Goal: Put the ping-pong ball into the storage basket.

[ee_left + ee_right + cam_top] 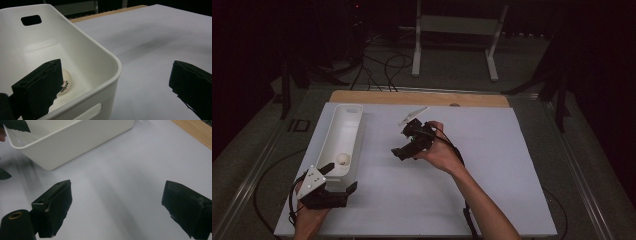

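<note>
Table first — white sheet over it, wood edge along the top of the high view.

White bin sits at the left of the high view, long axis running up-frame, handle slots in the end walls. Rigid moulded plastic, probably light, with smooth glossy walls, so I'd expect it to slide on the sheet if nudged.

Left gripper at lower left, jaws wide apart and straddling the bin's near end wall: one jaw inside, one outside over the table. Holding nothing.

Right gripper mid-frame, well clear of the bin, jaws apart and empty, pointed towards the bin across bare table in the right gripper view.

Ball — small, white, printed logo, looks like a table tennis ball. It lies on the bin floor at the near end, just beside the left gripper's inner jaw. Judgement: very light, thin hard shell, smooth and round, so it will roll or squirt out under an off-centre pinch. Take it across the widest part, jaws square, gentle squeeze.
</note>
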The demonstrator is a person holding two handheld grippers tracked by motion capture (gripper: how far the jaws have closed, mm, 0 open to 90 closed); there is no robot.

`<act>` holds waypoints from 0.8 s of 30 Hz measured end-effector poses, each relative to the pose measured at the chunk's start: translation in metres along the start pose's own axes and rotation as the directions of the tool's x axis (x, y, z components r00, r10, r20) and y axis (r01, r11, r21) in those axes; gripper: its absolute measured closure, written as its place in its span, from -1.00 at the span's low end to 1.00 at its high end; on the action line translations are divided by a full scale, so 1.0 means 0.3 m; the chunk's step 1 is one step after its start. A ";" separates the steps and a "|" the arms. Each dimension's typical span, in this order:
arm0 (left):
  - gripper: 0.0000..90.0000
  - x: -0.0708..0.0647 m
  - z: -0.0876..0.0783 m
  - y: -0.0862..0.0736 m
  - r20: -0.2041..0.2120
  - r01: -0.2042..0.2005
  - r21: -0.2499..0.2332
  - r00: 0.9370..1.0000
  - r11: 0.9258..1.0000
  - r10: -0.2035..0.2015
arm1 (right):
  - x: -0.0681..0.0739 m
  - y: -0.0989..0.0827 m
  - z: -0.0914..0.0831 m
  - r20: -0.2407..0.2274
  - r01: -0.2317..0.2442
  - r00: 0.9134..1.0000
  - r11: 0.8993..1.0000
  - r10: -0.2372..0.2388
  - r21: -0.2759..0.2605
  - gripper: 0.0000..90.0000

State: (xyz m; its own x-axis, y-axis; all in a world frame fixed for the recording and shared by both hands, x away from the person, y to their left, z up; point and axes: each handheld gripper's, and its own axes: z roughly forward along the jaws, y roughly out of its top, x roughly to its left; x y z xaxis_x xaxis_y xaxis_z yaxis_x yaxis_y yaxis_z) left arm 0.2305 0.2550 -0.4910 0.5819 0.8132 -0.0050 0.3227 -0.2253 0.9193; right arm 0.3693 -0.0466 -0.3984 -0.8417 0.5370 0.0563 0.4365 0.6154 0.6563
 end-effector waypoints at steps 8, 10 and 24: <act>-1.00 0.000 0.000 0.000 -0.001 0.001 -0.001 1.000 1.000 -0.001 | -0.020 -0.064 -0.045 0.007 -0.027 1.000 0.999 0.027 -0.029 -0.80; -1.00 0.000 0.001 0.000 -0.002 0.001 -0.001 1.000 1.000 -0.001 | -0.027 -0.080 -0.056 0.009 -0.033 0.999 0.999 0.033 -0.036 -0.80; -1.00 -0.001 0.001 0.001 -0.004 0.006 -0.003 1.000 1.000 -0.006 | -0.073 -0.225 -0.145 0.027 -0.098 0.994 0.990 0.102 -0.104 -0.80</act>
State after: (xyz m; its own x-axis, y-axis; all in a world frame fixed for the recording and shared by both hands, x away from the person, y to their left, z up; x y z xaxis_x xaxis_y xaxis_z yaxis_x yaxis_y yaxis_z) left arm 0.2306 0.2546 -0.4909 0.5772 0.8166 -0.0091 0.3239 -0.2187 0.9205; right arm 0.3445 -0.1251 -0.4111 -0.7841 0.6122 0.1022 0.4817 0.4964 0.7222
